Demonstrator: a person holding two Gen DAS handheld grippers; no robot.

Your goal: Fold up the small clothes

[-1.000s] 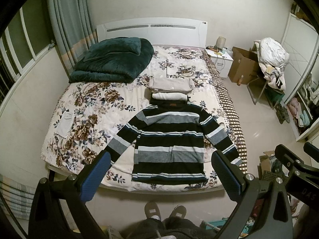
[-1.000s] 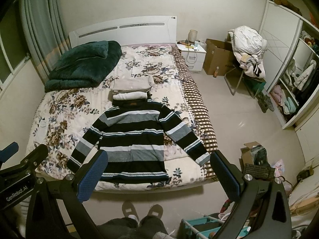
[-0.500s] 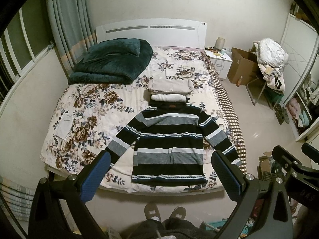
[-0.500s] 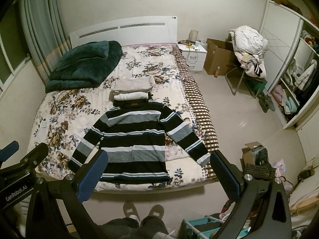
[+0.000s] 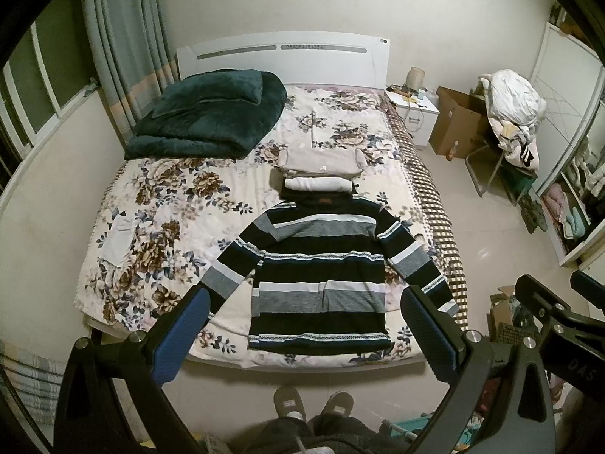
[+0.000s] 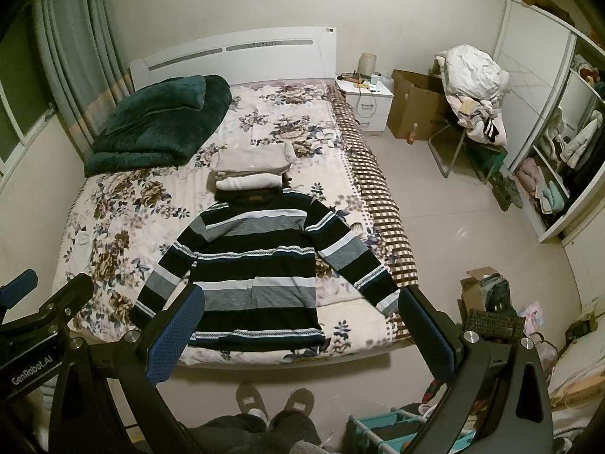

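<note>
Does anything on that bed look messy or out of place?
Not really. The striped sweater lies flat, sleeves spread, near the bed's foot. Two folded garments sit stacked just past its collar, and a green blanket is folded by the headboard. Both grippers hold nothing.

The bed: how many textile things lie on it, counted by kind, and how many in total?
Striped sweater, spread flat: 1
Folded light garments: 2
Folded dark green blanket: 1
Small pale cloth near the bed's left edge: 1
Total: 5

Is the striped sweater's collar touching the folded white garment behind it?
Touching: in the left wrist view the striped sweater collar overlaps the folded white garment with no bedspread showing between.
</note>
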